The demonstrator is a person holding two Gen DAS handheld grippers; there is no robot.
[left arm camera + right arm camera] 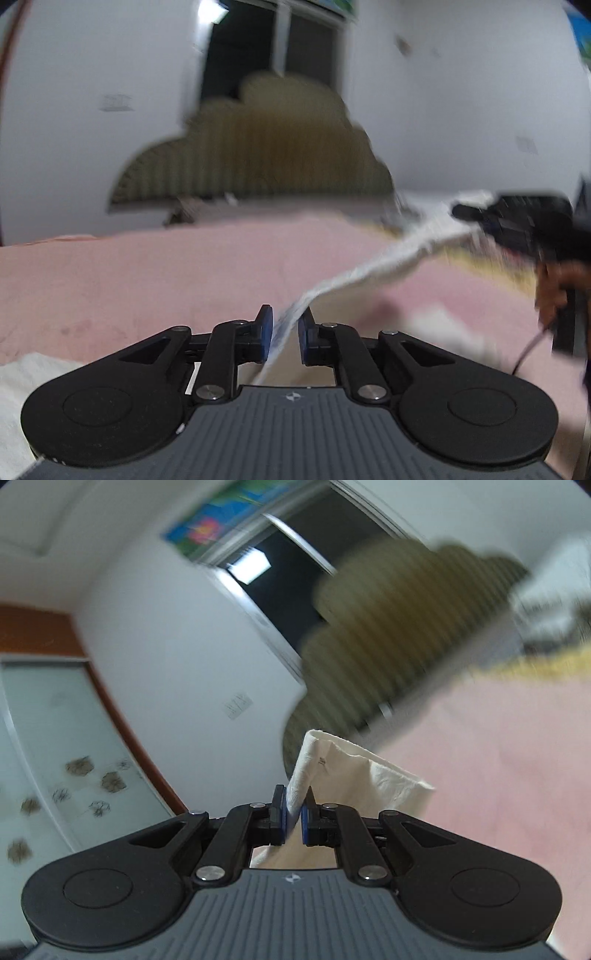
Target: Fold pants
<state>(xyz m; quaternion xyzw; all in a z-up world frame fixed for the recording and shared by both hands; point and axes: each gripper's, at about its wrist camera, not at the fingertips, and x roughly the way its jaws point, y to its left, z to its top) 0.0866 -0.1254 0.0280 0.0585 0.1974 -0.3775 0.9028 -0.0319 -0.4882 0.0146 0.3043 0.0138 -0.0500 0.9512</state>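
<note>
Pink bed (166,280) | step: white pants (388,258) lifted taut between both tools | left gripper (285,332) jaws slightly parted, cloth between, hold uncertain | right gripper (293,818) clamped on hem | next: carry across evenly, lay edges flush.

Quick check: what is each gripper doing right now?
Left gripper: open; the white pants pass between its jaws, unpinched.
Right gripper: shut on the white pants.

Both the left gripper (285,334) and the right gripper (293,821) have black linkage arms, silver screws, blue pads inside the jaws, and ribbed grey housing behind, apparently bearing a small logo.
</note>
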